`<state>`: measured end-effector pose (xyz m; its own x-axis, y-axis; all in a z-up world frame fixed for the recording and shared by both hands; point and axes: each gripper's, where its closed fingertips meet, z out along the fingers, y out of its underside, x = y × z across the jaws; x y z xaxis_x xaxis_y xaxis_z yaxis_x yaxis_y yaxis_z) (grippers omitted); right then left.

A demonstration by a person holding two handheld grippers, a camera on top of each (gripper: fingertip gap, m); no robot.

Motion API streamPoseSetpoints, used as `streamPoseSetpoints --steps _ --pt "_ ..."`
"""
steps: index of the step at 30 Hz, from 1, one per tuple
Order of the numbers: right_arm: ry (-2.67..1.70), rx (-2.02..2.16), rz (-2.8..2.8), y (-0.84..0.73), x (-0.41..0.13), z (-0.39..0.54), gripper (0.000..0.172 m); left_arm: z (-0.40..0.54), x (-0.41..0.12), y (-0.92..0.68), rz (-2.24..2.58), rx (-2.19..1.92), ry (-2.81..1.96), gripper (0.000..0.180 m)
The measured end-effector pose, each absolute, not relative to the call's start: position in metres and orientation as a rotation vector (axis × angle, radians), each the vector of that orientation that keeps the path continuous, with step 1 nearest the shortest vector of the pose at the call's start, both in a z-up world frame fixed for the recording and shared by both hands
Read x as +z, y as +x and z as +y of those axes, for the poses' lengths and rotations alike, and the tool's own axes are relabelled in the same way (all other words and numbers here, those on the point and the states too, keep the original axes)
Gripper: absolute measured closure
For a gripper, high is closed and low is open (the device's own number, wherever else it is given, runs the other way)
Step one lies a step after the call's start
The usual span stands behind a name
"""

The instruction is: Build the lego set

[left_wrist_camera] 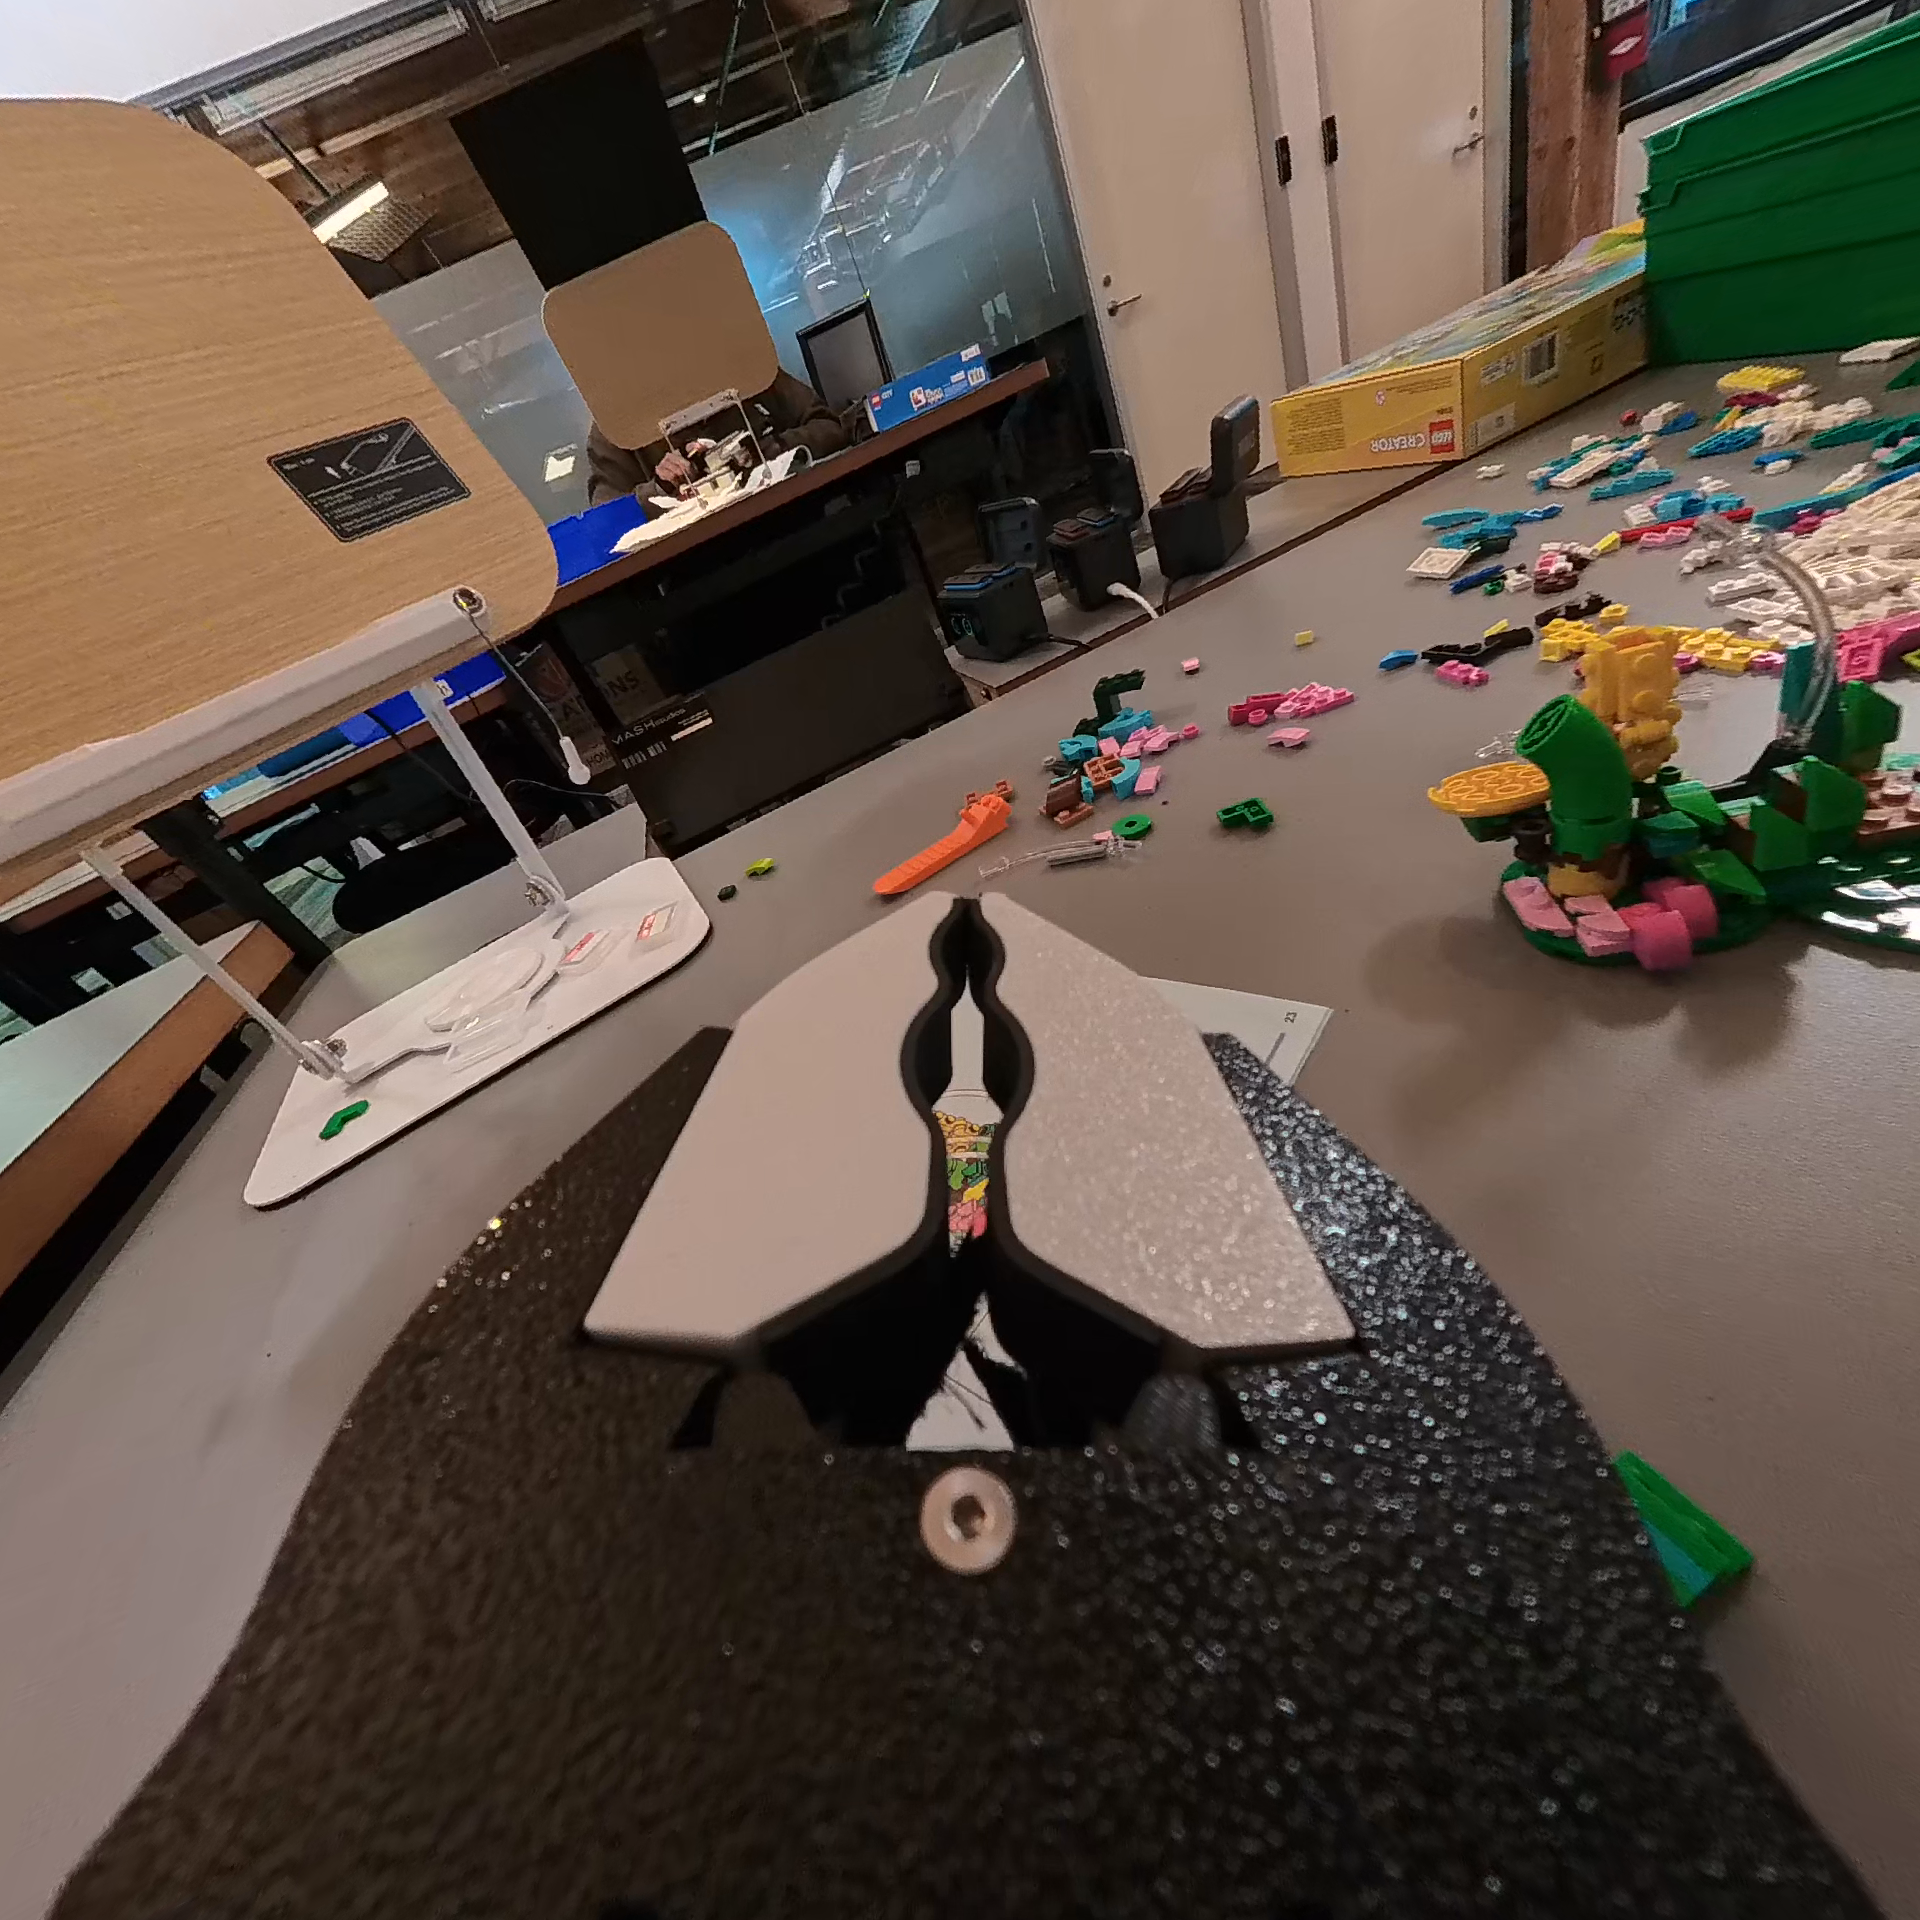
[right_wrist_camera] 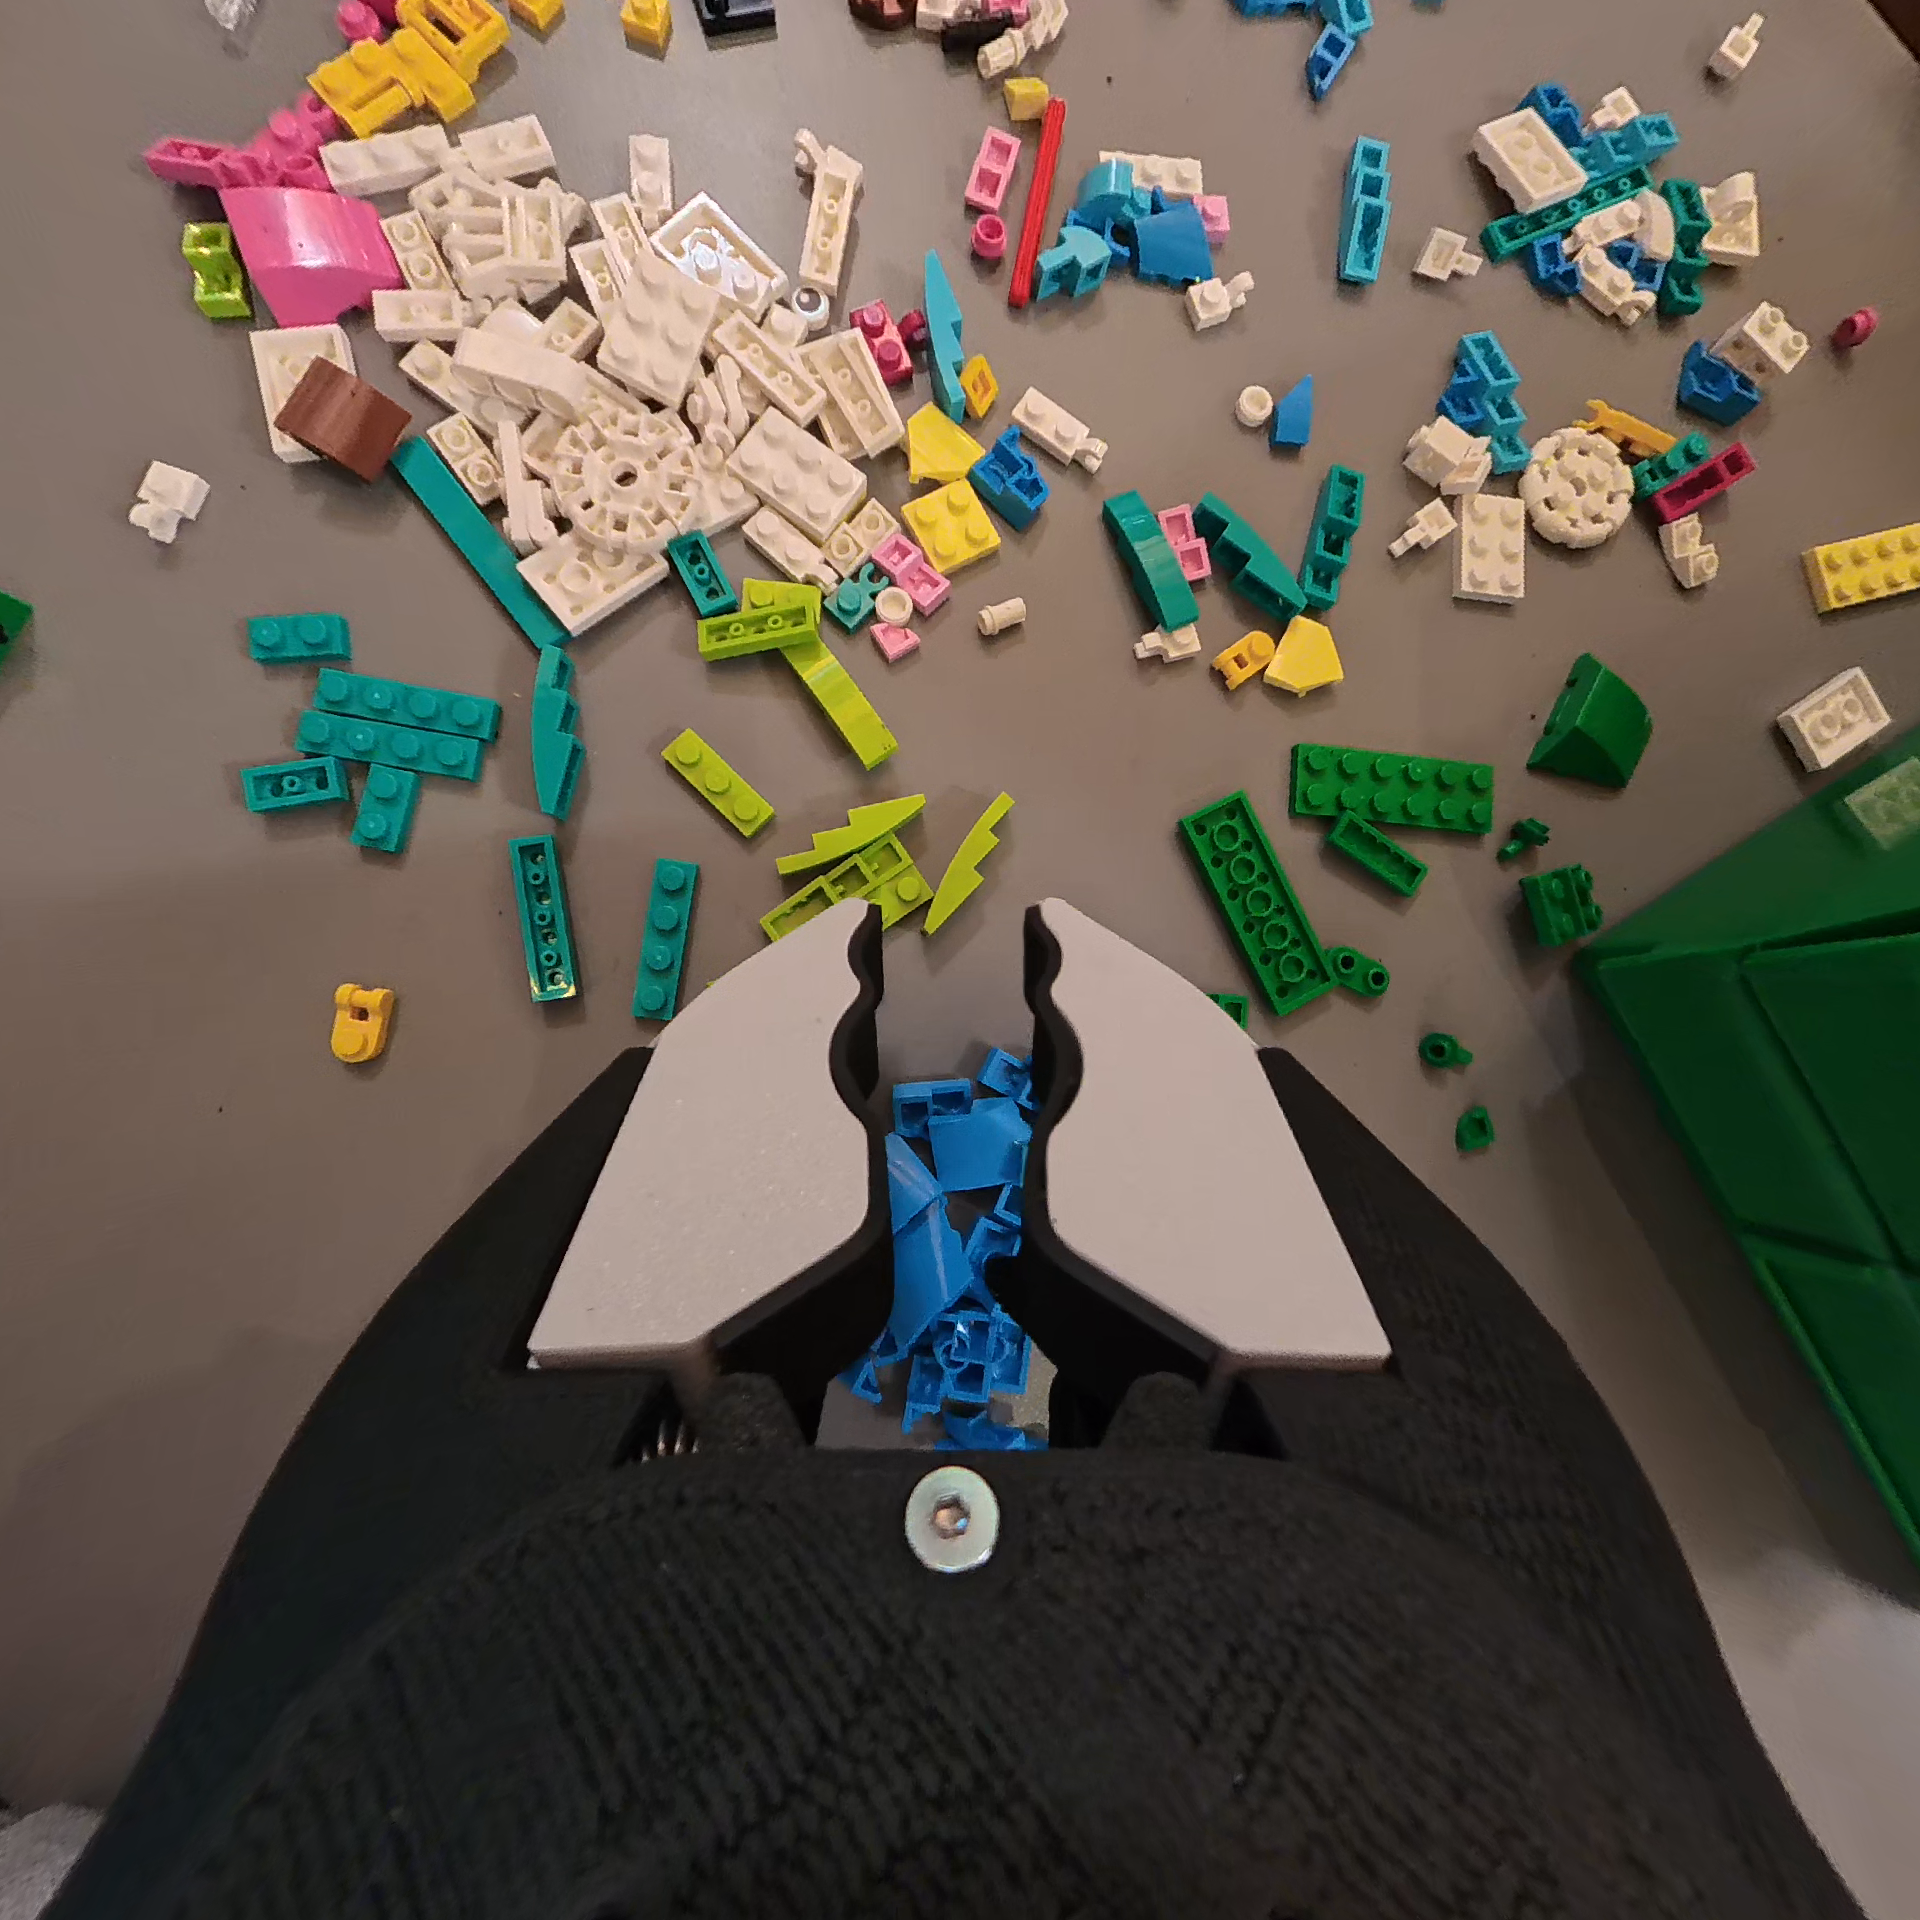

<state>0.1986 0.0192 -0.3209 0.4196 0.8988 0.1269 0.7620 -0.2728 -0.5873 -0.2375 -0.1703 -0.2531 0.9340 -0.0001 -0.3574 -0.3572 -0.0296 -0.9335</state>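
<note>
Right wrist view looks straight down on the grey table point(right_wrist_camera: 156, 935), where a green bin point(right_wrist_camera: 1787, 1091) sits at four o'clock, its contents hidden. The right tool point(right_wrist_camera: 953, 920) stands open over bare table, gripping nothing, lime bricks point(right_wrist_camera: 852, 862) just beyond at twelve o'clock. The left tool point(left_wrist_camera: 971, 906) is closed on nothing, an orange brick separator point(left_wrist_camera: 940, 847) nearby at twelve o'clock.
</note>
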Motion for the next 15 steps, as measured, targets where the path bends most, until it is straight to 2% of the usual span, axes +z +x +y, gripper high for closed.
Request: streamPoseSetpoints --steps 15 --pt "-2.061 0.262 -1.358 0.2032 -0.3127 0.0263 0.129 -0.1704 -0.2520 -0.2376 0.275 0.295 -1.574 0.180"
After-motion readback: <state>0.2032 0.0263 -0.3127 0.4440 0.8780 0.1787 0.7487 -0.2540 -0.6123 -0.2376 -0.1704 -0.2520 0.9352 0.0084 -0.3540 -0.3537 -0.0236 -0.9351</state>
